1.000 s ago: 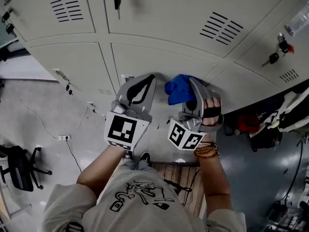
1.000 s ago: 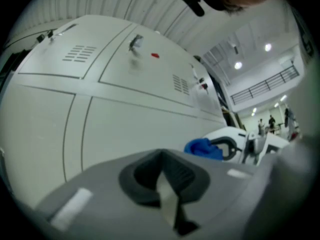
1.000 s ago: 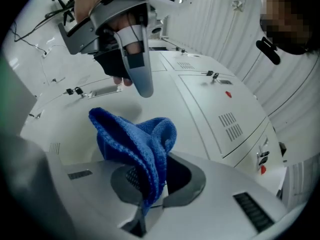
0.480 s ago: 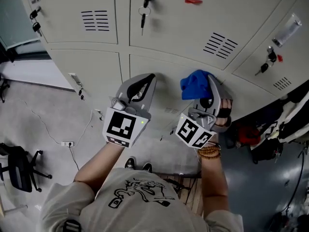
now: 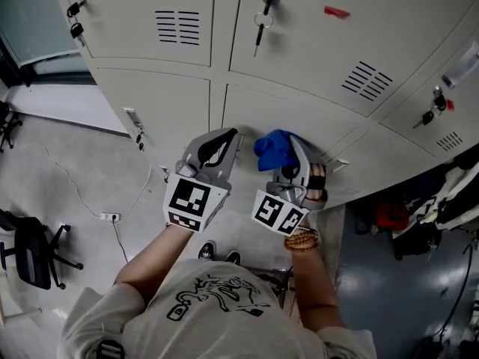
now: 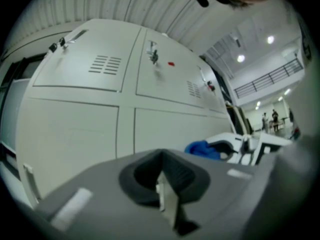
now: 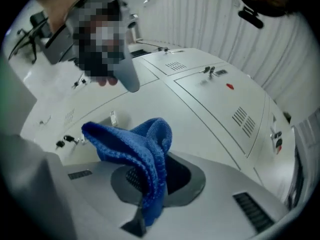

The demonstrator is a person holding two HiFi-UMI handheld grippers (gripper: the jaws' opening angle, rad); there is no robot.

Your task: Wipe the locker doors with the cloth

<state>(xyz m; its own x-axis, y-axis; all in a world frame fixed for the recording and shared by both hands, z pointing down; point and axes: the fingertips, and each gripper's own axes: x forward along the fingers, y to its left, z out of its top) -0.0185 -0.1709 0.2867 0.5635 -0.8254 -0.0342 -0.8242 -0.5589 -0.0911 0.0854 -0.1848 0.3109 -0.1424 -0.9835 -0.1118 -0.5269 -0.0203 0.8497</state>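
A blue cloth (image 5: 275, 149) is bunched in my right gripper (image 5: 293, 154), which is shut on it just in front of a pale grey locker door (image 5: 299, 118). In the right gripper view the blue cloth (image 7: 140, 154) folds up out of the closed jaws and hangs over them. My left gripper (image 5: 221, 142) is beside it to the left, shut with nothing in it, its tip near the lower locker door (image 5: 157, 111). The left gripper view shows the closed jaws (image 6: 165, 194) facing the lockers, with the blue cloth (image 6: 204, 149) at the right.
Keys hang from a lock (image 5: 262, 21) on the upper door, and more keys (image 5: 432, 114) at the right. Vent slots (image 5: 178, 27) mark the upper doors. A red tag (image 5: 337, 11) sits on one door. An office chair (image 5: 34, 253) and a cable (image 5: 112, 223) are on the floor at left.
Both grippers have shifted lower on the locker face compared with half a second ago, and the cloth has moved left with the right gripper. The camera view has tilted up the lockers.
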